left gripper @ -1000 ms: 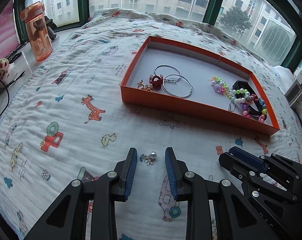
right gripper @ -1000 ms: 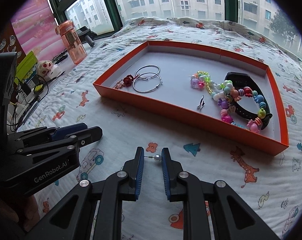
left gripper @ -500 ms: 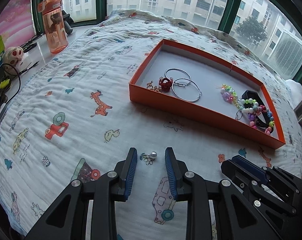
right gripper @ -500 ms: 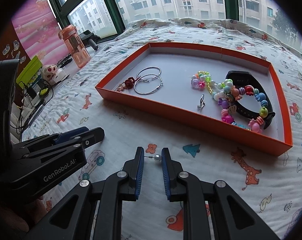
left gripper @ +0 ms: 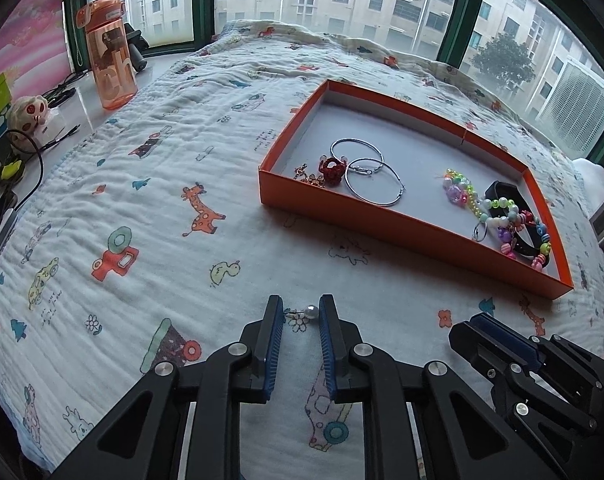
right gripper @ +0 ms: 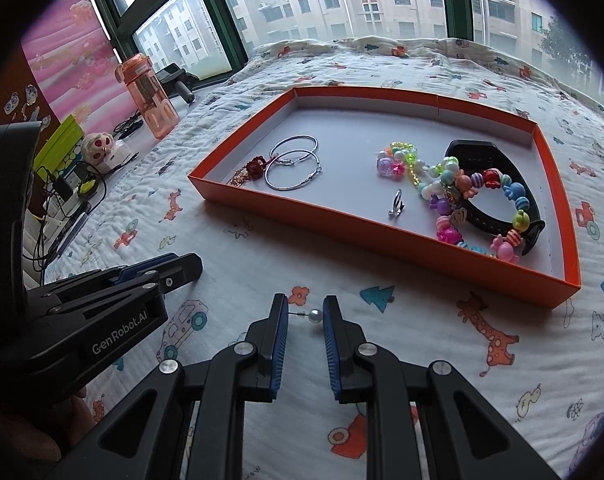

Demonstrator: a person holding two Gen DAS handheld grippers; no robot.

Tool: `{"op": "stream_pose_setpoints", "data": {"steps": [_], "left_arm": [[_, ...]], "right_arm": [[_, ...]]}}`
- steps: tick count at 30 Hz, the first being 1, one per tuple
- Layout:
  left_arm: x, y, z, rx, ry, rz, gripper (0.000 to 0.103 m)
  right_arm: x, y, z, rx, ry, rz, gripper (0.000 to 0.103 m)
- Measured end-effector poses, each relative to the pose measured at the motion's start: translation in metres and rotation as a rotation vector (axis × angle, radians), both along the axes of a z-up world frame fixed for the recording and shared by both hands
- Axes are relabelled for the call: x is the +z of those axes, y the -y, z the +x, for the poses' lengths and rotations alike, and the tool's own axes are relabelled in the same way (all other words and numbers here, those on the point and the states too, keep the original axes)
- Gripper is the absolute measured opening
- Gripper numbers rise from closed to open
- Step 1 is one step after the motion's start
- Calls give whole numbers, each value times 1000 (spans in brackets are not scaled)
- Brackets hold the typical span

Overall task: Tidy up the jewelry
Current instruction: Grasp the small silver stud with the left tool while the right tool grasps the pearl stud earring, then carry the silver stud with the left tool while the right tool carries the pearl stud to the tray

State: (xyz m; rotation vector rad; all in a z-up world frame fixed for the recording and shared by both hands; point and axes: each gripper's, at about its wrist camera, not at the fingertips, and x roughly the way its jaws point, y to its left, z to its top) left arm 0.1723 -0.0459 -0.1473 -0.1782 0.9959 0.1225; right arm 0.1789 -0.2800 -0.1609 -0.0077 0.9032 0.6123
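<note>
A pearl stud earring [left gripper: 311, 312] lies over a flower print on the blanket, between the pads of my left gripper [left gripper: 300, 310]. Its jaws are closing, and pearl and pin span the narrow gap, touching both pads. My right gripper [right gripper: 305, 312] is shut on a second pearl stud [right gripper: 316, 315], held crosswise just above the blanket. Both grippers sit side by side in front of the orange tray [left gripper: 382, 220]. The tray holds two silver hoops [left gripper: 374, 186], a red ring [left gripper: 333, 168], beaded bracelets [right gripper: 462, 188], a black band [right gripper: 474, 152] and a small silver piece [right gripper: 396, 204].
The tray [right gripper: 382, 236] rests on a white blanket [left gripper: 142, 200] printed with animals. On the sill at the left are an orange water bottle [left gripper: 110, 64], a skull toy [left gripper: 28, 114] and cables. A window runs along the back.
My left gripper's jaws have narrowed from wide apart to the length of the pearl stud. The left view has rolled slightly. The right gripper still holds its stud.
</note>
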Motion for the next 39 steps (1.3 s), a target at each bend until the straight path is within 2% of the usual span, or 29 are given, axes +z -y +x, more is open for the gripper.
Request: {"op": "stream_pose_setpoints", "data": {"steps": [13,21,32,39], "left_arm": [[15,5,-11,-88,31,-27,19],[49,6,-23,-162,110,-45,19],[103,-5,-41,-229,231,-64,19],[125,-4,-51,-267,281,-70,19]], "right_arm": [[13,12,-7,-77,22,-14,21],[32,15,-19,-136,66,-20,20],[71,20,-43,-216,179,-45,20],[88,24,-58,-259,242,-49,20]]}}
